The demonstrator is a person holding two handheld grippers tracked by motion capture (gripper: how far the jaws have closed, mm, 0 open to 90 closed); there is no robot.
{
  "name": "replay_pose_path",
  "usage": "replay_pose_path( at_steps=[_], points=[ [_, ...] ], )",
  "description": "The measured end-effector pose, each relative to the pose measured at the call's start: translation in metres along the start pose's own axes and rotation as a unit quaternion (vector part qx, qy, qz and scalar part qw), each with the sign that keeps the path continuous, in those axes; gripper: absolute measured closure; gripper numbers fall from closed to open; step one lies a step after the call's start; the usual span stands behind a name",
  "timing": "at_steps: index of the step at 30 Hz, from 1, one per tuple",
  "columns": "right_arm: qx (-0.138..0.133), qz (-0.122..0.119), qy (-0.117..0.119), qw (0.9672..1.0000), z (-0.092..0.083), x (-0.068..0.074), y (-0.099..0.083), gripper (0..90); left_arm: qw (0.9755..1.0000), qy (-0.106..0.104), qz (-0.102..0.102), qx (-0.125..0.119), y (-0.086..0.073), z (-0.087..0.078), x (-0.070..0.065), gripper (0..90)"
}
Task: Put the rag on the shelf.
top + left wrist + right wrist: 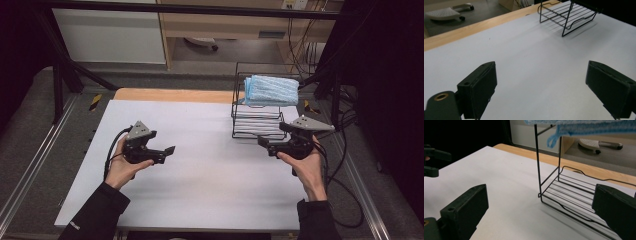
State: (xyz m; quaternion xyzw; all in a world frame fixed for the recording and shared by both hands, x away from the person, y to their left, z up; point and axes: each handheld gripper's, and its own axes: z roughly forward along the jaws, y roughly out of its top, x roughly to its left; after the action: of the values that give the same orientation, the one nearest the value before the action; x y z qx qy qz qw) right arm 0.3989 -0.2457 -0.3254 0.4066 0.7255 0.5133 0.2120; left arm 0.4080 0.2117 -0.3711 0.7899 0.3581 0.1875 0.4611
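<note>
A black wire rack (257, 125) with two shelves stands at the back right of the white tabletop (200, 180). A folded blue towel (271, 90) lies on its top shelf. My left gripper (169, 151) hovers over the left middle of the table, open, with nothing between its jaws (544, 87); the rack (571, 15) lies far ahead of it. My right gripper (263, 142) is just in front of the rack's lower shelf, open and empty (541, 212). In the right gripper view the rack (569, 192) is close, with the towel (584, 125) overhead and the left gripper (430, 161) at the far left.
A wooden strip (170, 95) borders the table's far edge. A white wheeled base (200, 44) sits on the floor beyond. Cables (345, 150) trail along the right rail. A black frame post (57, 85) rises at the back left.
</note>
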Motion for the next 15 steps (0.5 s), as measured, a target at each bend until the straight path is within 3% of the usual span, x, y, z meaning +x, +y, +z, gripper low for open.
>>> replay_pose_path(
  at_steps=[7,15],
  points=[
    [0.007,0.001,0.005,1.0,0.001,-0.003,-0.022,1.0,0.9998,0.006,-0.007,0.018,-0.03,-0.011,0.011,10.0],
    [0.03,0.013,0.027,0.9991,0.004,-0.01,-0.067,0.6,0.9991,0.012,-0.009,0.041,-0.059,-0.02,0.022,9.9]
  ],
)
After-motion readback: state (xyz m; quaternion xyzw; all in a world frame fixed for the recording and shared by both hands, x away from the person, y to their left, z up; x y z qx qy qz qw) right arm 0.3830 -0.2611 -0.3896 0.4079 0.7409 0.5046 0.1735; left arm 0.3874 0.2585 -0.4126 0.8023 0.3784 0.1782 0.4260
